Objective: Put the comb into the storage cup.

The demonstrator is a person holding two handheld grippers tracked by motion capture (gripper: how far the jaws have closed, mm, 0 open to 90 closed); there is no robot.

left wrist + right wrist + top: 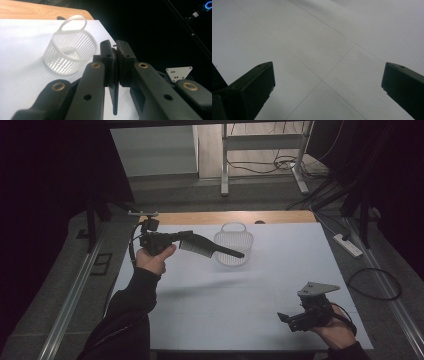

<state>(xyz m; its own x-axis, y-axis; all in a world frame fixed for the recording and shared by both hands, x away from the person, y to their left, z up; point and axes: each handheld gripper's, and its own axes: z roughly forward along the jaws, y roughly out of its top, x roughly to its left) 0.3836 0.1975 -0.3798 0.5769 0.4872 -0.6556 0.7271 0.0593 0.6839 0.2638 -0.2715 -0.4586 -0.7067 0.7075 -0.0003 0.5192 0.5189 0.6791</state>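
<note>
A black comb is held level above the white table, clamped at one end by my left gripper, which is shut on it. The comb's free end points right, over a white slatted basket standing upright at the table's back middle. In the left gripper view the pads of my left gripper press on the comb, seen edge-on, with the basket ahead to the left. My right gripper hovers low at the table's front right, open, with only bare table between its jaws.
A wooden strip borders the table's far edge. On the floor to the right lie a power strip and cables. A metal desk frame stands behind the table. The right gripper's grey plate appears in the left gripper view.
</note>
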